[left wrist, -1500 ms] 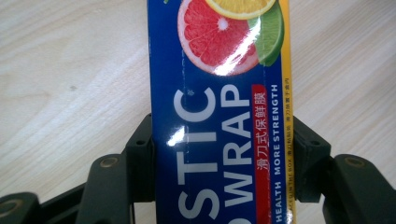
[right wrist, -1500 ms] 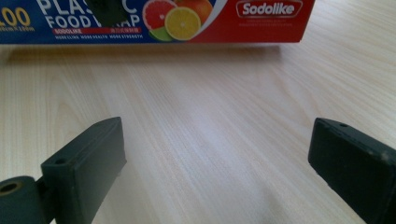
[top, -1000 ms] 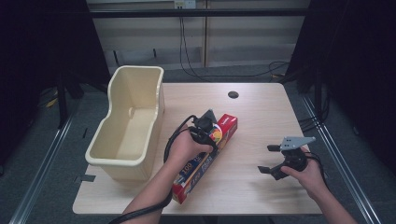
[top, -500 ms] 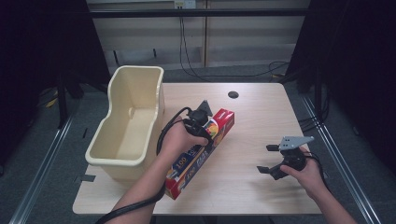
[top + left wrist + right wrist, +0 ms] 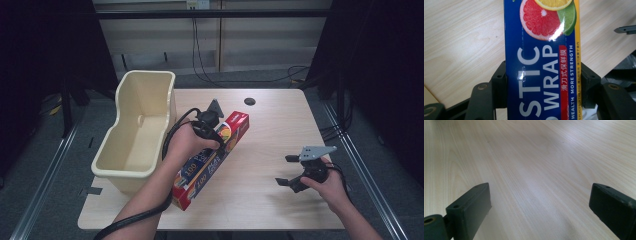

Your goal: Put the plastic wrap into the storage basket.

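Up close, the left gripper point(image 5: 541, 92) pinches the plastic wrap box point(image 5: 541, 62), its lettering cropped, while the right gripper's point(image 5: 539, 210) fingers stand spread.

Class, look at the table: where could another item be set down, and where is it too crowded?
Free: the bare table between the plastic wrap box and the right tool, and the far right corner beyond the dark round hole. Crowded: the left edge, where the cream bin sits beside the box clamped by the left tool.

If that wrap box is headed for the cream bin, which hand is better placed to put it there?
Left, probably. The left tongs already clamp the plastic wrap box, right beside the cream bin. The right tongs are open over bare table, farther from the bin.
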A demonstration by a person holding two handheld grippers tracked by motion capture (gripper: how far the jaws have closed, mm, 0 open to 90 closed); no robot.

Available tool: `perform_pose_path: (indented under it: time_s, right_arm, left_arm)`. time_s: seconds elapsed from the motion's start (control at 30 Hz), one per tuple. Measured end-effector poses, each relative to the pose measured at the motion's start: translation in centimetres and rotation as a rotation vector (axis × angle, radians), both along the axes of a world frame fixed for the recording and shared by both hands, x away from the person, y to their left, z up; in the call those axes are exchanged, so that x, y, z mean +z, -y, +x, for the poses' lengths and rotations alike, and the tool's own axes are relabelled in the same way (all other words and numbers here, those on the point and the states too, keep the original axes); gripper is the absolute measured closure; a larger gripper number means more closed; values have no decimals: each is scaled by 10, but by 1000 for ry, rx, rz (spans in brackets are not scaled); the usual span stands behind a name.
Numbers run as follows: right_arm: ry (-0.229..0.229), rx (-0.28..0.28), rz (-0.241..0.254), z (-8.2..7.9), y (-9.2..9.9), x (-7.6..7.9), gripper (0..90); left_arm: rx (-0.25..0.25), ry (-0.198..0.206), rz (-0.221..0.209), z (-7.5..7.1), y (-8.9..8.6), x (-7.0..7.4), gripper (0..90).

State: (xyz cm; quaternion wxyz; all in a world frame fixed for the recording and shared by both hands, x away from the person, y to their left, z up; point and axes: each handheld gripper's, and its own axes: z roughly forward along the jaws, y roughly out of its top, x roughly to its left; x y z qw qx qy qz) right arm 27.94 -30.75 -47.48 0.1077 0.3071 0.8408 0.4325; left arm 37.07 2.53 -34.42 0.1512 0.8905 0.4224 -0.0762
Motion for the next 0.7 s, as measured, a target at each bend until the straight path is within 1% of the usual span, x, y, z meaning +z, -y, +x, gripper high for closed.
perform_pose_path:
  time_s: [0.07, 0.1, 0.2, 0.3, 0.33, 0.37, 0.43, 0.5, 0.57, 0.6, 0.7]
  right_arm:
    - [2, 0, 1, 0, 0, 0, 37]
    - [2, 0, 1, 0, 0, 0, 37]
    - [-1, -1, 0, 0, 0, -1, 37]
    - [-2, 3, -1, -1, 0, -1, 37]
    - [4, -4, -5, -2, 1, 0, 38]
    - [4, -4, -5, -2, 1, 0, 38]
    - [-1, -9, -3, -3, 2, -1, 38]
    - [-2, -8, -1, -3, 3, -1, 38]
    - [-4, -7, 1, -3, 3, -1, 39]
    - [-5, -9, 1, -4, 3, -1, 39]
    - [-3, -7, -2, -4, 3, 0, 39]
  left_arm:
    - [2, 4, 10, 0, -2, 6, 407]
    - [2, 4, 10, 0, -2, 6, 407]
    - [14, 1, 1, 1, -6, 12, 407]
    - [25, 1, 7, 3, -10, 17, 407]
    - [28, 2, 10, 3, -11, 19, 407]
    - [35, 8, 10, 3, -12, 21, 407]
    - [34, 9, 4, 4, -14, 24, 407]
    - [41, 2, 0, 5, -16, 27, 408]
    - [39, 7, -5, 6, -17, 29, 408]
    - [47, 5, -7, 6, -18, 32, 408]
    - [46, 10, -2, 6, -19, 35, 408]
